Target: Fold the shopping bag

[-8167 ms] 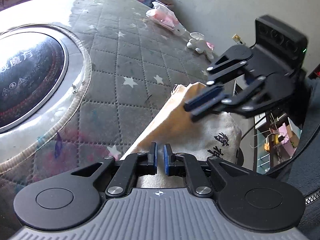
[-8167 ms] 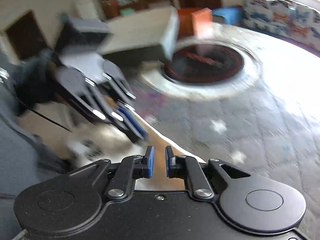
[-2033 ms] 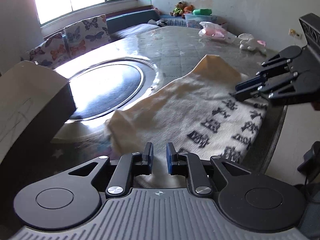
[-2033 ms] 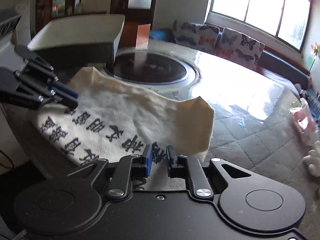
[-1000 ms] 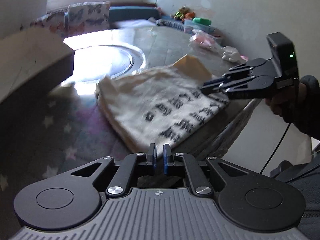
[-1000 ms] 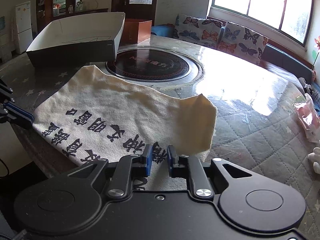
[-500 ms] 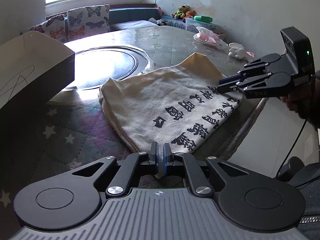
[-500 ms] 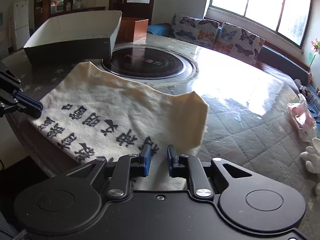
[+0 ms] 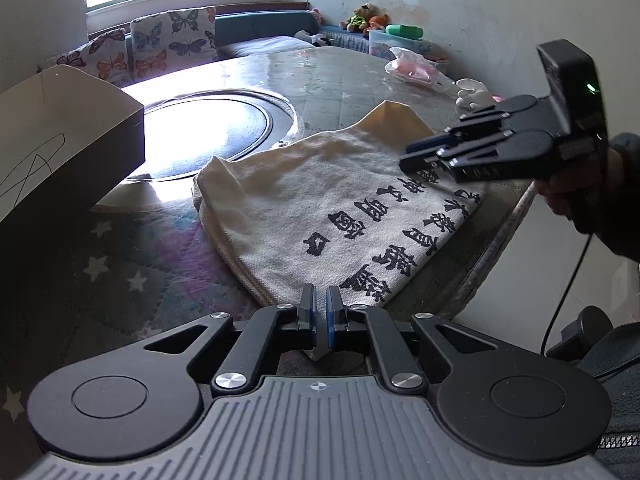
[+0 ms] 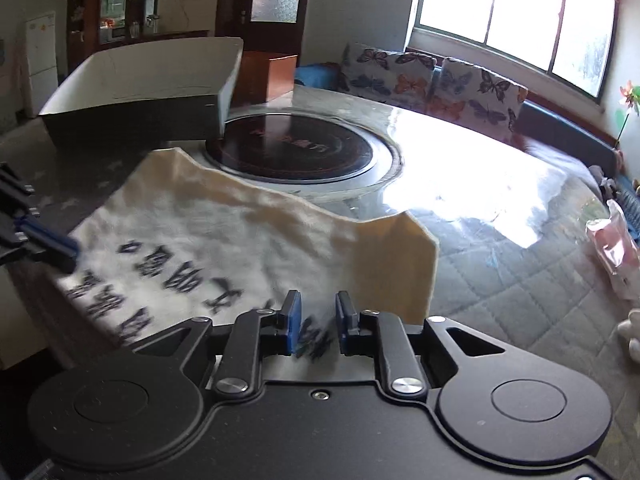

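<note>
A cream cloth shopping bag (image 9: 320,200) with black printed characters lies spread flat on the round table, its near edge at the table's rim. My left gripper (image 9: 320,316) is shut at the bag's near corner, which shows just under its fingertips; I cannot tell whether cloth is pinched. In the right wrist view the bag (image 10: 240,232) is blurred. My right gripper (image 10: 318,320) has its jaws opening, with the printed edge of the bag between the blue pads and not pressed. The right gripper (image 9: 406,158), held by a hand, hovers over the bag's right side. The left gripper (image 10: 60,254) tips the bag's left corner.
A cardboard box (image 9: 60,152) stands on the table left of the bag. A round black hob (image 10: 296,148) sits in the table's middle behind it. A pink plastic bag (image 9: 412,70) and a white toy (image 9: 474,98) lie far right. The table edge (image 9: 500,232) runs close by.
The right gripper's jaws have parted a little over the bag's edge. The left gripper has stayed shut at the near corner. The bag lies spread as before.
</note>
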Tool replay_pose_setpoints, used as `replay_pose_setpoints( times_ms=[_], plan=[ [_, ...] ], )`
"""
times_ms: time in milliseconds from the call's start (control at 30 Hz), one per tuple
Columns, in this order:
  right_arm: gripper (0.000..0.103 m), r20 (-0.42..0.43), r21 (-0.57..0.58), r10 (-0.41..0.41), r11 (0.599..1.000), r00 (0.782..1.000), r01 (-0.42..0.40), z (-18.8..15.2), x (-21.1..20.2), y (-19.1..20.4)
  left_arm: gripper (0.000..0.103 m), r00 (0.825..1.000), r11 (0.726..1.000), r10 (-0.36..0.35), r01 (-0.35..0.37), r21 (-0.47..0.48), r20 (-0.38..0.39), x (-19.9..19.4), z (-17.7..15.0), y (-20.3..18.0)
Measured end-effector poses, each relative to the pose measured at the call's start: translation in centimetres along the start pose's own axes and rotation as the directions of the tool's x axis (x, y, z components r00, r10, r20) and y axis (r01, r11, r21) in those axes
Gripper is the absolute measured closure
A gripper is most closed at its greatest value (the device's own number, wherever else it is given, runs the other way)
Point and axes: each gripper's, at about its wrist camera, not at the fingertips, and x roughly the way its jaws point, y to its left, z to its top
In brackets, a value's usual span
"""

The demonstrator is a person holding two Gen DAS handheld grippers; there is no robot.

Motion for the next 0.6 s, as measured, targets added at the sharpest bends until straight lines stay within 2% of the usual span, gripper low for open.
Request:
replay_pose_setpoints(
  times_ms=[267,333,433,533,600],
  plan=[
    [0.079,-0.025,0.007,-0.055,0.998,0.998,0.055,-0.4,-1.8,-0.6,0.096,1.0,1.0,-0.004,0.004,0.009,-0.004,0.1,0.1,0.0],
    [0.078,-0.019,0.01,0.024,1.0,1.0,-0.023,-0.4,-2.8,0.6,0.096,1.0,1.0,-0.003,0.003,0.02,-0.01,0.0,0.3,-0.1],
    [0.07,-0.019,-0.034,0.114,0.993,0.993,-0.115,-0.5,-3.3,2.8,0.096,1.0,1.0,-0.007,0.008,0.016,-0.019,0.1,0.7,0.0],
    [0.069,-0.05,-0.069,0.136,0.988,0.989,-0.139,-1.4,-2.9,3.9,0.096,1.0,1.0,-0.002,0.002,0.017,-0.018,0.0,0.9,0.1],
    [0.068,-0.046,-0.04,0.123,0.991,0.991,-0.124,-1.6,-3.2,3.1,0.095,1.0,1.0,-0.001,0.001,0.02,-0.016,-0.1,1.2,0.2]
  ],
)
